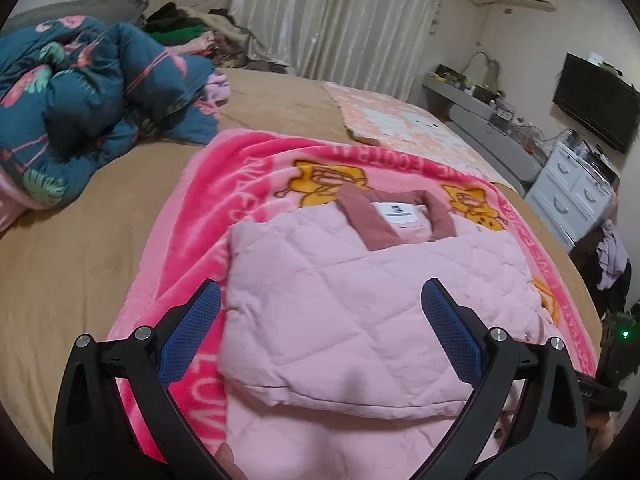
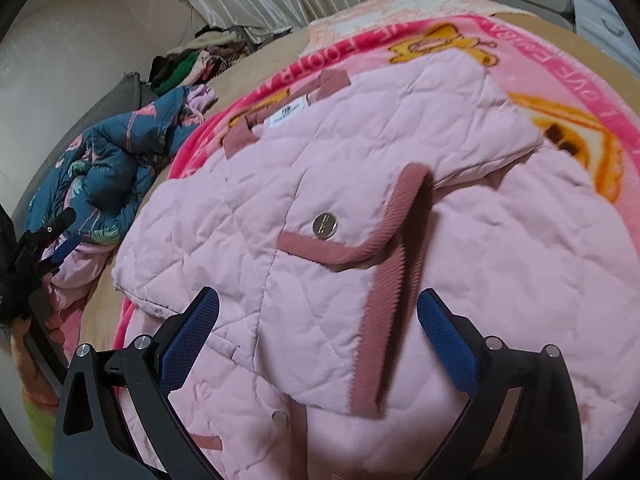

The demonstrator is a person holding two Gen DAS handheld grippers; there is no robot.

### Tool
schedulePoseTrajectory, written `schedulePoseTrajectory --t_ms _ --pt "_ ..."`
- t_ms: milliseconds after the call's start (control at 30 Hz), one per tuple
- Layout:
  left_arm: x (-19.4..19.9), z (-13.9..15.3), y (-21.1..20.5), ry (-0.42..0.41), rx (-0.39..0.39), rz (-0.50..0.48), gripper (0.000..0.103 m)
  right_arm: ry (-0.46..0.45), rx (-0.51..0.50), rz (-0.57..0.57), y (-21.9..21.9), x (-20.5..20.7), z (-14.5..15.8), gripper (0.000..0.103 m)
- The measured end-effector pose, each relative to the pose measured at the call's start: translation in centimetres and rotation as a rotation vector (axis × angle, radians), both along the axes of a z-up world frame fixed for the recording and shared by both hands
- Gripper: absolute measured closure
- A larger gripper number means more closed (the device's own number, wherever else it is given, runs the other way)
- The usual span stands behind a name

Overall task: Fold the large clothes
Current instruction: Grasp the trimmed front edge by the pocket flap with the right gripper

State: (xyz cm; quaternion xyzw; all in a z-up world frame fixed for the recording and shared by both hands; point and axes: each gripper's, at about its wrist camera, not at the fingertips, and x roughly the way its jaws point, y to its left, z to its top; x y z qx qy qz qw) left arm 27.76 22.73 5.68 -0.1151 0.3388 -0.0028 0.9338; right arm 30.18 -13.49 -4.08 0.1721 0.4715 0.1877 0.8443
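A pale pink quilted jacket point(image 1: 360, 300) with dusty-rose trim lies partly folded on a bright pink blanket point(image 1: 248, 184) on the bed. Its collar and white label point(image 1: 398, 213) point away from me. My left gripper point(image 1: 320, 312) hovers open over the jacket's near folded edge, holding nothing. In the right wrist view the same jacket point(image 2: 320, 184) shows a folded-over flap with rose piping point(image 2: 384, 280) and a metal snap point(image 2: 325, 224). My right gripper point(image 2: 318, 316) is open just above that flap, empty. The left gripper point(image 2: 44, 240) also appears at the far left edge.
A crumpled teal floral duvet point(image 1: 88, 100) sits at the bed's left. A clothes pile point(image 1: 192, 32) lies by the curtains. A peach patterned cloth point(image 1: 400, 120) covers the far bed corner. White drawers point(image 1: 572, 188) and a wall TV point(image 1: 596, 100) stand on the right.
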Motion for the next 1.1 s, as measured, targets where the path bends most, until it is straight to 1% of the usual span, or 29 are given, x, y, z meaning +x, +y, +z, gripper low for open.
schedulePoseTrajectory --t_ms 100,267,333,367,433,467,500,533,600,633,767,867,933,1100 --pt "-0.1 -0.2 1.1 0.002 -0.021 0.019 0.009 0.018 0.0 -0.014 0.5 0.5 -1.0 0.004" --pt "-0.1 -0.5 2.4 0.003 -0.056 0.06 0.009 0.012 0.028 -0.035 0.5 0.8 -1.8 0.005" --pt "0.0 -0.8 2.4 0.014 -0.054 0.068 0.009 0.003 0.016 -0.032 0.6 0.8 -1.9 0.016" --pt "0.1 -0.9 2.4 0.017 -0.054 0.066 0.009 -0.001 0.011 -0.03 0.6 0.9 -1.9 0.019" --pt "0.3 -1.1 2.3 0.024 -0.064 0.061 0.009 0.001 0.035 -0.013 0.7 0.9 -2.1 0.038" --pt "0.3 -1.2 2.2 0.024 -0.069 0.06 0.009 0.002 0.049 -0.003 0.7 1.0 -2.1 0.042" --pt "0.3 -1.2 2.2 0.024 -0.071 0.057 0.009 -0.005 0.061 0.015 0.8 0.9 -2.0 0.051" --pt "0.4 -1.2 2.2 0.025 -0.07 0.056 0.009 -0.015 0.066 0.032 0.9 0.8 -1.8 0.063" --pt "0.4 -1.3 2.0 0.027 -0.063 0.055 0.009 -0.059 0.043 0.058 1.4 0.4 -1.0 0.071" --pt "0.4 -1.4 2.0 0.026 -0.062 0.052 0.009 -0.098 0.015 0.074 1.8 0.1 -0.3 0.074" --pt "0.5 -1.4 1.8 0.025 -0.058 0.048 0.009 -0.212 -0.04 0.115 2.4 -0.6 2.4 0.077" --pt "0.4 -1.4 1.8 0.019 -0.067 0.05 0.009 -0.306 -0.087 0.144 2.6 -0.5 5.1 0.078" --pt "0.5 -1.3 1.8 0.008 -0.077 0.052 0.009 -0.367 -0.116 0.166 2.5 -0.2 7.2 0.078" --pt "0.7 -1.3 2.0 -0.003 -0.088 0.065 0.009 -0.476 -0.159 0.183 1.5 1.5 11.3 0.081"
